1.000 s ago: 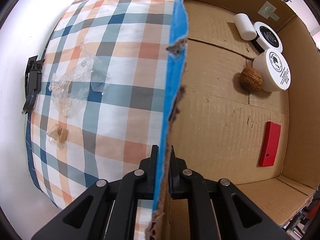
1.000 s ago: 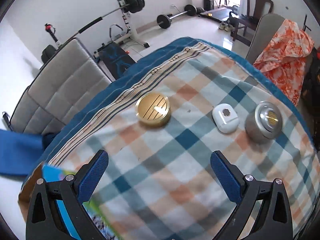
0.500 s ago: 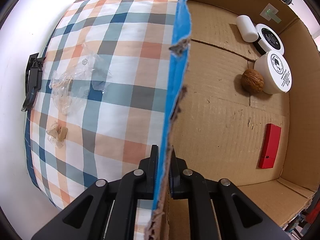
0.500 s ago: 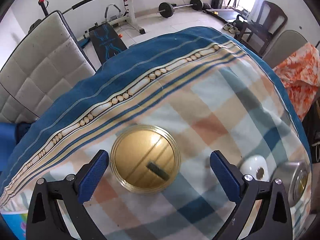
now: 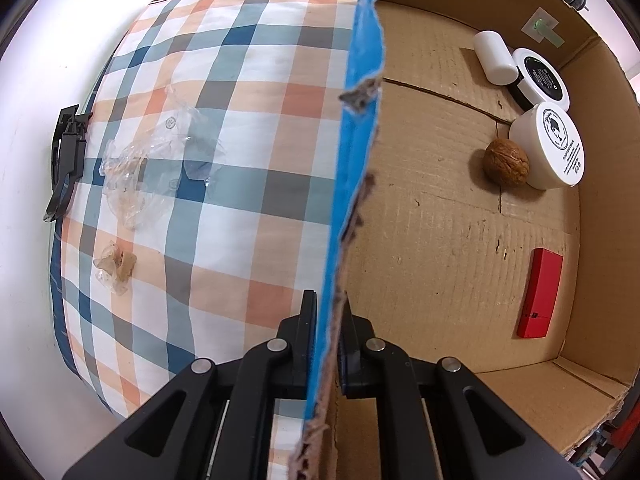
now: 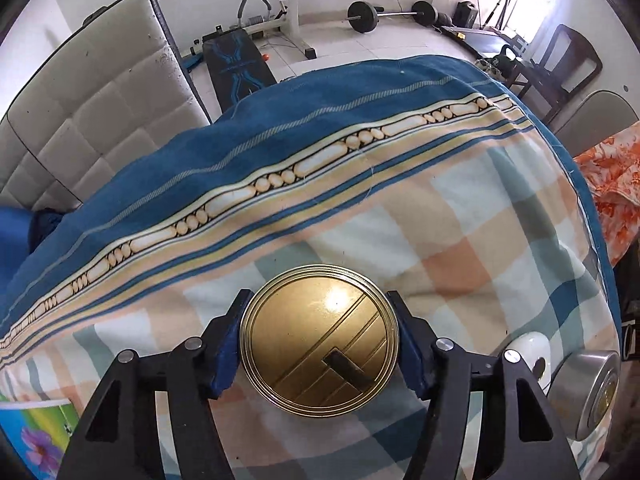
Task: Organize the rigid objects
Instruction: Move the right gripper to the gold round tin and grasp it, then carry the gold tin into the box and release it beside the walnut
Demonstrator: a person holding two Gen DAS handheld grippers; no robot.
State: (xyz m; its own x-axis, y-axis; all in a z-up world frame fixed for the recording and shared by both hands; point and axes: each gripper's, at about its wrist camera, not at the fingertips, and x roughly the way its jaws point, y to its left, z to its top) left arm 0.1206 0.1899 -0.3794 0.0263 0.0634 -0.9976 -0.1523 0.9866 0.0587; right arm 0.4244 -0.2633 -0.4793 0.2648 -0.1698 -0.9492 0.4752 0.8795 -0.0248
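Note:
In the left wrist view my left gripper (image 5: 326, 304) is shut on the blue-faced side wall of a cardboard box (image 5: 356, 128). Inside the box lie a walnut (image 5: 506, 162), a white jar (image 5: 550, 146), a black-topped jar (image 5: 540, 78), a white cylinder (image 5: 494, 58) and a red block (image 5: 539, 293). In the right wrist view my right gripper (image 6: 319, 338) is closed around a round gold tin (image 6: 319, 340) on the checked cloth, its blue pads against the tin's two sides.
Clear plastic wrappers (image 5: 156, 160) and a small crumpled one (image 5: 114, 266) lie on the cloth left of the box. A black clip (image 5: 66, 156) sits at the cloth's edge. A white case (image 6: 532, 354) and a silver tin (image 6: 586, 392) lie right of the gold tin.
My right gripper moved forward over the gold tin and closed from wide open onto its sides. The left gripper stayed shut on the box wall, shifting only slightly.

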